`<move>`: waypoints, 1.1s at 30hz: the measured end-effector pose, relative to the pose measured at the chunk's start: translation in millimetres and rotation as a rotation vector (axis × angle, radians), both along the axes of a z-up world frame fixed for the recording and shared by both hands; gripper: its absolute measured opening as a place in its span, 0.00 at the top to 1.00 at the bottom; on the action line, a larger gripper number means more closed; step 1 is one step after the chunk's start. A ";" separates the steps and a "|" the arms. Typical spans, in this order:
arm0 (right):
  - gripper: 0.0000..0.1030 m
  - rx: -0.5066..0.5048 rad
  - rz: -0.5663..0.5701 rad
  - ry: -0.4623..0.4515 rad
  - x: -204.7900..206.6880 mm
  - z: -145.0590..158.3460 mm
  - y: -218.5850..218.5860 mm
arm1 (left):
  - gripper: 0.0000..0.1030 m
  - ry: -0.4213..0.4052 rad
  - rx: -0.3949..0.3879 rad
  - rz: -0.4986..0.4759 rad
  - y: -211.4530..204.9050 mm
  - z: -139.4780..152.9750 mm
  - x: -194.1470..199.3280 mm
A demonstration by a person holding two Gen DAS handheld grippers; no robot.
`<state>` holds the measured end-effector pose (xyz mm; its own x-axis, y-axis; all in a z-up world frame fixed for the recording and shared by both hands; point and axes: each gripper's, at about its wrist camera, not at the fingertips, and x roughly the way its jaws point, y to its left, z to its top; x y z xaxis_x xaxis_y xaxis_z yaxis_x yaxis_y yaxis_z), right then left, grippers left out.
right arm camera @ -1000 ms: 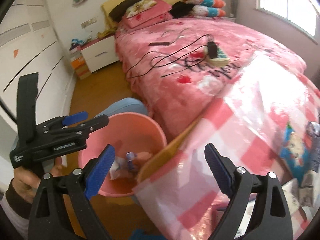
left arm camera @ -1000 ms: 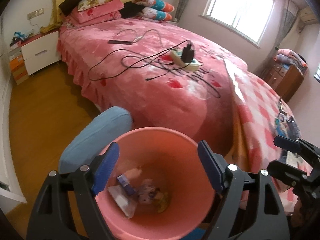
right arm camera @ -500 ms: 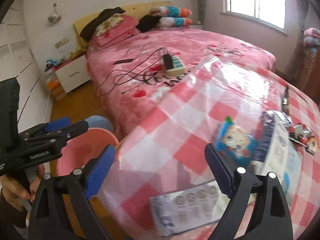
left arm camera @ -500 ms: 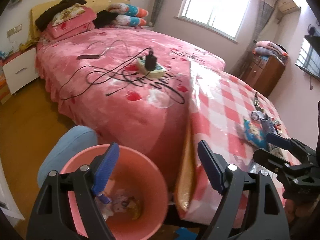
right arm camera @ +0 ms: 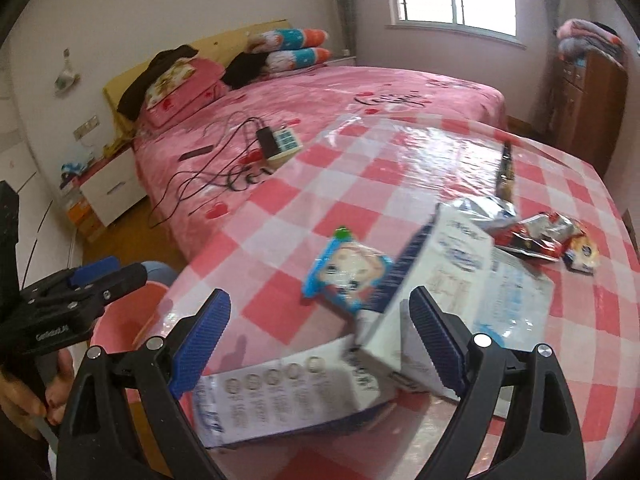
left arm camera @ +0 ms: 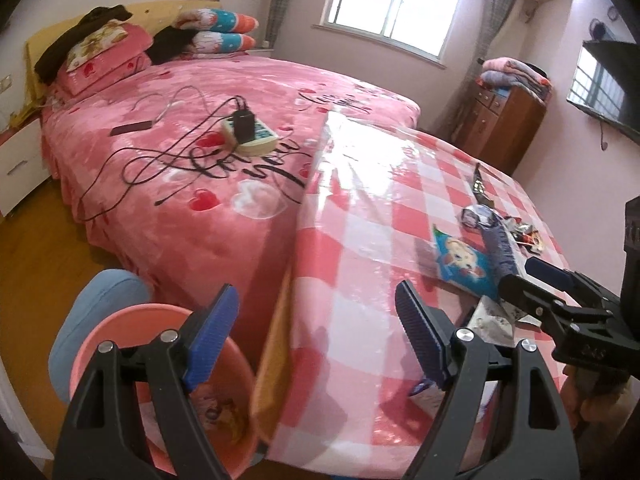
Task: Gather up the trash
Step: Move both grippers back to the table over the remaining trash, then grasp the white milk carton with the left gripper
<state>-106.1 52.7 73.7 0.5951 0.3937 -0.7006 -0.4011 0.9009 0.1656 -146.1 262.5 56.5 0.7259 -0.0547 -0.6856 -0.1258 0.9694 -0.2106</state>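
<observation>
Pink bin (left arm camera: 120, 328): far left, on floor beside table edge, scraps inside.
Left gripper (left arm camera: 316, 340): jaws apart, empty, over table edge.
Right gripper (right arm camera: 320, 340): jaws wide, empty, above white carton (right arm camera: 432, 280).
Wrappers (right arm camera: 544, 236): far right on checked tablecloth (right arm camera: 280, 216).

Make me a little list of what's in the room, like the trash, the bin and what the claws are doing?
table: pink checked cloth
trash: white-and-blue box, cartoon packet, red wrappers, all on the table
bin: pink bucket on the floor beside the table, some trash inside
left claw: open, empty
right claw: open, empty, above the box
bed: power strip with cables
</observation>
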 end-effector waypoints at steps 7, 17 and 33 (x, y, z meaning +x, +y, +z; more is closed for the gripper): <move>0.13 0.002 -0.059 -0.010 7.8 -3.3 -31.7 | 0.21 -0.004 0.021 -0.063 -35.7 5.9 12.8; 0.13 -0.021 -0.138 -0.027 16.8 -12.0 -68.8 | 0.21 -0.007 0.040 -0.130 -72.4 10.9 24.3; 0.13 -0.014 -0.251 -0.027 30.1 -20.7 -127.6 | 0.21 -0.007 0.072 -0.255 -135.4 15.5 36.2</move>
